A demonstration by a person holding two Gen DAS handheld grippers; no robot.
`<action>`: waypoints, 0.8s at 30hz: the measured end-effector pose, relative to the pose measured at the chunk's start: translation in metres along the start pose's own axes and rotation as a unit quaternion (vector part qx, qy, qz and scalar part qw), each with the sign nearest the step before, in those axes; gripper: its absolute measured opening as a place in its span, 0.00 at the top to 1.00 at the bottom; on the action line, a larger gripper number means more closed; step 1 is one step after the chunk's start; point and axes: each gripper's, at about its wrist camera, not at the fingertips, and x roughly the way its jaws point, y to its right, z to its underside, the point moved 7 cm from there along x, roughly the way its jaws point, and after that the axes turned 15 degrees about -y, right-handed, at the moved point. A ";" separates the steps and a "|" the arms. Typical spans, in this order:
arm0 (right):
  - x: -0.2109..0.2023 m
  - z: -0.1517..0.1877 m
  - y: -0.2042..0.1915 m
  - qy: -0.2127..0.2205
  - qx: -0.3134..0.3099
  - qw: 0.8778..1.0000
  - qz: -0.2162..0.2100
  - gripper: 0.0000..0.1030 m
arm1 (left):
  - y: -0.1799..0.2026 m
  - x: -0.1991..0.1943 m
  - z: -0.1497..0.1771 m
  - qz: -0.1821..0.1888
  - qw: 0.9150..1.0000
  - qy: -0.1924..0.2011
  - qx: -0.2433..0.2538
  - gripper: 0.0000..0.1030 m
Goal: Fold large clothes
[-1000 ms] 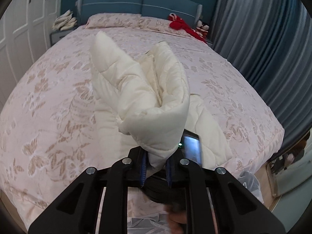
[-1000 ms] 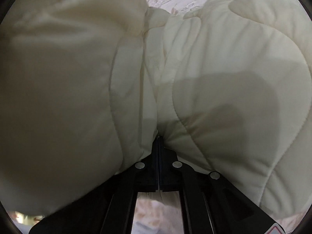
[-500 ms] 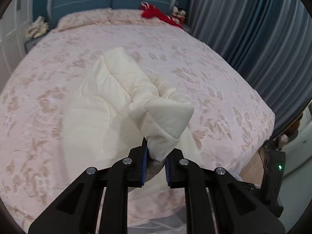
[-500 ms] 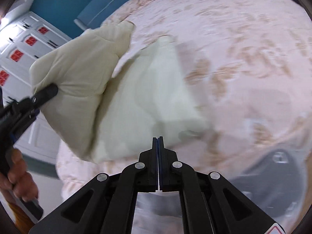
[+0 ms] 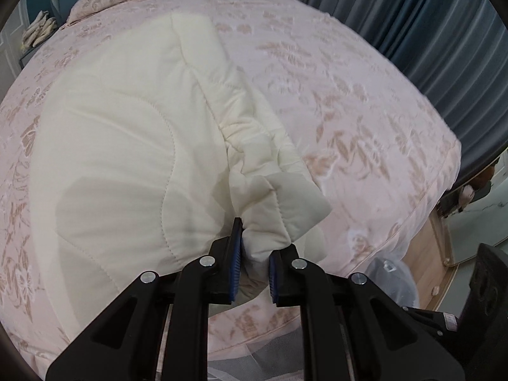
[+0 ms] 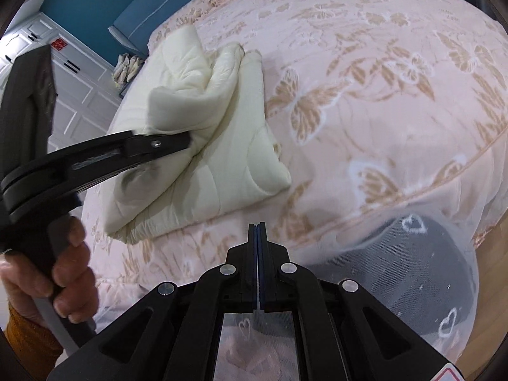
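Quilted cream garment (image 5: 127,158) lies near bed's (image 5: 365,127) foot edge | soft, puffy, light, springs open | your left gripper (image 5: 255,273) pinches a bunched corner; right gripper (image 6: 257,254) closed, empty | take stitched hems

The cream garment (image 5: 127,146) is matt quilted cloth, puffy, with stitched wavy seams. The bed (image 5: 365,120) wears soft pink cloth with woven tan butterflies. Both grippers, left (image 5: 254,263) and right (image 6: 257,273), look matt black plastic with shiny metal screws.
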 end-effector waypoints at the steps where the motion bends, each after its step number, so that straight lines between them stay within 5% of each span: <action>1: 0.003 0.001 0.001 -0.003 0.001 1.000 0.004 0.98 | 0.002 0.001 0.002 -0.011 1.000 0.000 0.004 0.87; 6: 0.000 0.004 0.003 -0.007 -0.003 0.999 0.037 0.98 | 0.008 -0.035 0.014 -0.067 0.997 0.026 0.028 0.76; 10: -0.024 -0.011 -0.003 0.019 -0.018 0.998 0.053 0.90 | -0.002 -0.080 0.029 -0.031 0.999 0.043 0.008 0.50; 13: -0.051 -0.027 -0.020 0.049 -0.036 0.997 0.055 0.82 | -0.014 -0.111 0.038 -0.052 0.996 0.075 0.001 0.49; 15: -0.070 -0.038 -0.037 0.076 -0.052 0.994 0.052 0.57 | -0.029 -0.126 0.042 -0.077 0.993 0.090 -0.012 0.49; 16: -0.079 -0.043 -0.047 0.088 -0.061 0.993 0.048 0.53 | -0.037 -0.131 0.044 -0.085 0.992 0.092 -0.023 0.48; 24: -0.088 -0.071 -0.107 0.087 -0.118 0.988 0.057 0.45 | -0.095 -0.127 0.061 -0.130 0.985 0.067 -0.087 0.48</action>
